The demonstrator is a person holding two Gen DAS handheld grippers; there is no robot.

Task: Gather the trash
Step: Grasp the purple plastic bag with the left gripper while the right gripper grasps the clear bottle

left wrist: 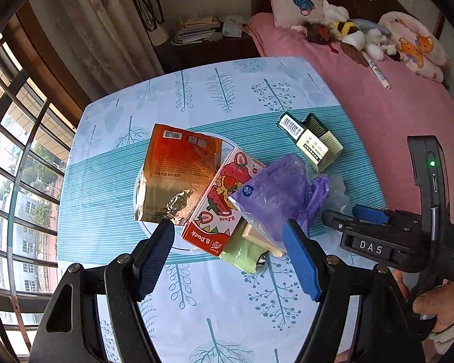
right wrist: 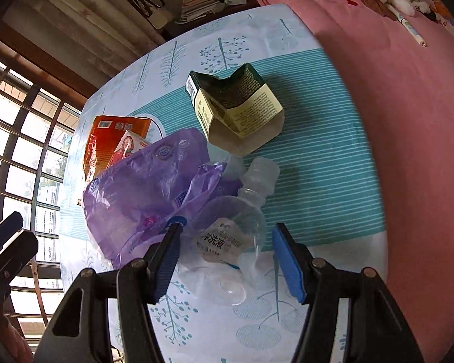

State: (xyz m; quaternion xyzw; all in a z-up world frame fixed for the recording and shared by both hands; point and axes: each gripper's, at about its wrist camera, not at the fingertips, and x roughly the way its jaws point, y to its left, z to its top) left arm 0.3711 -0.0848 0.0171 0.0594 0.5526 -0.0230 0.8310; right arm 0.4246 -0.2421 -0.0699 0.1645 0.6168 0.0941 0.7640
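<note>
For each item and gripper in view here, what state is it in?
Left gripper: open, empty, over the pile.
Right gripper: open, astride the clear bottle.
Clear bottle: lying down, crumpled, cap on.
Purple bag: crumpled, loose on the pile.
Green carton: torn open, crushed, apart from the pile.
Orange wrapper: opened, flattened.
Strawberry box: lying flat, partly under the purple bag.

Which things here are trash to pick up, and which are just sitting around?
Trash to collect:
orange foil bag
strawberry carton
purple plastic bag
clear bottle
green torn box

Just lying about:
stuffed toys
pillow
pen
stack of papers
</note>
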